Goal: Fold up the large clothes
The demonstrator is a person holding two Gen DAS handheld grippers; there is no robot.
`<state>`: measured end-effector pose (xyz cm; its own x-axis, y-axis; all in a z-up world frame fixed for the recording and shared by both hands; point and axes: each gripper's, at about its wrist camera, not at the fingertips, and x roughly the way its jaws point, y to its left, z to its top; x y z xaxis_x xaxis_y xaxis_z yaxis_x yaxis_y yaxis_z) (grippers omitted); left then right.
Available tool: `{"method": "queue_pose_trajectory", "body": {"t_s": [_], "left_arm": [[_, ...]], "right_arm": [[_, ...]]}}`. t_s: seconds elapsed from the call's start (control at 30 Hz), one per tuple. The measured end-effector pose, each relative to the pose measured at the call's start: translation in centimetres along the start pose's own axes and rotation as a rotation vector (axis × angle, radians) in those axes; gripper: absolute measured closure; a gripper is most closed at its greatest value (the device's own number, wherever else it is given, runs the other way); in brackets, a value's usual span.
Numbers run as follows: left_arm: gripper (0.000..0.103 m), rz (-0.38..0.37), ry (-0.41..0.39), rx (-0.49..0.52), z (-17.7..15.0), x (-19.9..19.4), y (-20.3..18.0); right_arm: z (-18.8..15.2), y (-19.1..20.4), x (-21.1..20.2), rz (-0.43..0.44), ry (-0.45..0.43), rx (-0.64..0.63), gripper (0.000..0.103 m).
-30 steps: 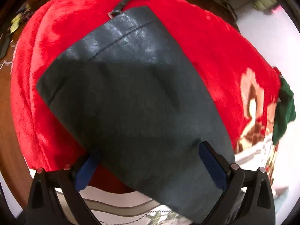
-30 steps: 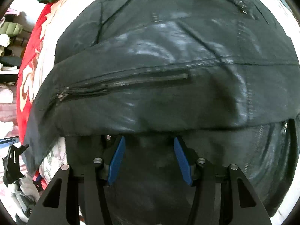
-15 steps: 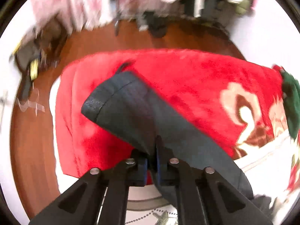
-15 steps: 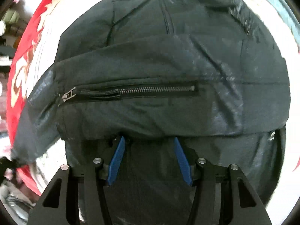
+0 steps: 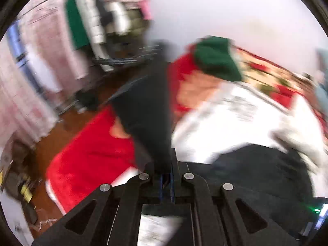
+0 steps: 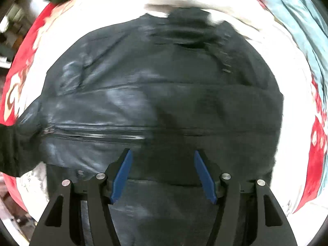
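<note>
Left tool (image 5: pixel 167 181) clamped on the sleeve (image 5: pixel 147 110), lifted off the red blanket (image 5: pixel 92 153); right tool (image 6: pixel 162 172) spread wide over the jacket (image 6: pixel 160 102), holding nothing. Jacket lies flat on the blanket. Risk: slick leather slips from that narrow pinch mid-swing, sleeve drops short of the body.

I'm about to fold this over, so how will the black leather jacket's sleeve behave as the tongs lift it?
The sleeve, pinched in the shut left tongs, rises as a broad, barely creased panel, so it probably holds shape more than thin cloth. The jacket looks thick and glossy, so likely heavy and somewhat slippery; it may slide on the blanket.
</note>
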<state>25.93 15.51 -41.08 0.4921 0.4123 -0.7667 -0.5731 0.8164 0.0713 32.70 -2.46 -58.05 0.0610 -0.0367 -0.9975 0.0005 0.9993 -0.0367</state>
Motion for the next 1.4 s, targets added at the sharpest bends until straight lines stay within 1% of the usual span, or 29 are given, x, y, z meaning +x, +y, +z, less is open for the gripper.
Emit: {"method": "queue_pose_trajectory", "body": {"t_s": [0.03, 0.07, 0.1, 0.13, 0.17, 0.23, 0.3, 0.37, 0.43, 0.53, 0.57, 0.6, 0.67, 0.73, 0.83, 0.9, 0.93, 0.97, 1.0, 1.03, 1.1, 1.13, 1.2, 1.23, 1.3, 1.33, 1.4], "left_arm": [[0.101, -0.042, 0.005, 0.041, -0.5, -0.6, -2.6], [0.101, -0.082, 0.01, 0.085, -1.2, -1.1, -5.5], [0.101, -0.109, 0.015, 0.11, -1.8, -1.4, -7.2], [0.101, -0.15, 0.029, 0.147, -2.8, -1.8, -9.8], [0.101, -0.178, 0.042, 0.178, -3.7, -2.2, -11.7], [0.101, -0.236, 0.073, 0.263, -6.1, -2.8, -16.8], [0.101, -0.277, 0.118, 0.327, -8.3, -2.9, -20.5], [0.101, -0.298, 0.163, 0.378, -10.7, -2.8, -23.5], [0.101, -0.299, 0.202, 0.424, -12.6, -2.4, -26.1], [0.101, -0.277, 0.231, 0.466, -14.7, -2.6, -27.9], [0.101, -0.269, 0.238, 0.468, -14.9, -2.4, -28.1], [0.1, -0.257, 0.246, 0.465, -15.0, -2.2, -28.1], [0.098, -0.246, 0.265, 0.458, -15.6, -1.9, -27.4], [0.096, -0.238, 0.28, 0.461, -15.7, -1.3, -27.4], [0.095, -0.224, 0.311, 0.467, -16.0, -0.9, -27.3], [0.088, -0.215, 0.324, 0.468, -16.0, -0.8, -27.3], [0.067, -0.21, 0.335, 0.472, -16.0, -0.9, -27.2], [0.033, -0.205, 0.348, 0.472, -15.9, -1.0, -26.9], [0.017, -0.208, 0.355, 0.467, -15.8, -1.0, -26.7], [0.004, -0.224, 0.363, 0.45, -15.6, -1.2, -26.1], [0.004, -0.231, 0.374, 0.418, -15.1, -1.6, -24.7], [0.004, -0.226, 0.382, 0.401, -14.8, -1.7, -23.8], [0.003, -0.21, 0.39, 0.374, -14.4, -1.8, -22.3], [0.003, -0.192, 0.393, 0.362, -14.2, -1.8, -21.3], [0.003, -0.152, 0.387, 0.343, -13.6, -1.6, -19.7], [0.003, -0.118, 0.381, 0.331, -13.2, -1.4, -18.6], [0.003, -0.08, 0.372, 0.307, -12.4, -1.0, -16.9]], "right_arm": [[0.5, -1.3, 0.1, -0.008, 0.005, 0.012, 0.039], [0.2, -3.6, 0.4, -0.006, 0.021, 0.043, 0.039], [-0.1, -5.4, 0.6, 0.003, 0.036, 0.073, 0.039], [-0.7, -7.1, 0.5, 0.007, 0.045, 0.096, 0.039], [-1.1, -9.5, 0.7, 0.005, 0.055, 0.131, 0.039], [-1.9, -12.6, 0.9, 0.004, 0.064, 0.177, 0.038], [-2.9, -16.6, 1.4, -0.011, 0.076, 0.231, 0.038], [-3.8, -19.7, 1.8, -0.02, 0.088, 0.275, 0.038], [-4.5, -22.7, 2.3, -0.025, 0.102, 0.321, 0.038], [-5.2, -25.6, 2.7, -0.027, 0.109, 0.365, 0.038], [-5.4, -26.6, 2.8, -0.022, 0.107, 0.379, 0.038], [-5.3, -26.5, 3.2, -0.019, 0.106, 0.385, 0.038], [-5.6, -27.7, 3.3, -0.01, 0.104, 0.397, 0.038], [-5.3, -28.8, 3.7, -0.002, 0.101, 0.401, 0.038], [-4.8, -29.5, 3.9, 0.025, 0.103, 0.412, 0.038], [-4.6, -29.8, 3.7, 0.047, 0.101, 0.414, 0.038], [-4.6, -29.9, 3.5, 0.062, 0.097, 0.414, 0.038], [-4.6, -30.1, 3.2, 0.074, 0.094, 0.416, 0.038], [-4.8, -30.2, 2.7, 0.095, 0.089, 0.421, 0.038], [-4.7, -30.4, 2.2, 0.132, 0.079, 0.43, 0.038], [-4.9, -30.7, 1.0, 0.198, 0.06, 0.442, 0.038], [-4.8, -30.9, 0.5, 0.251, 0.048, 0.451, 0.038], [-4.5, -31.2, -0.5, 0.331, 0.031, 0.471, 0.038], [-4.6, -31.3, -0.8, 0.388, 0.02, 0.479, 0.038], [-3.9, -30.4, -1.3, 0.51, 0.011, 0.482, 0.038], [-3.3, -28.4, -1.2, 0.547, 0.014, 0.48, 0.038], [-1.8, -26.3, -0.1, 0.681, 0.059, 0.486, 0.038]]}}
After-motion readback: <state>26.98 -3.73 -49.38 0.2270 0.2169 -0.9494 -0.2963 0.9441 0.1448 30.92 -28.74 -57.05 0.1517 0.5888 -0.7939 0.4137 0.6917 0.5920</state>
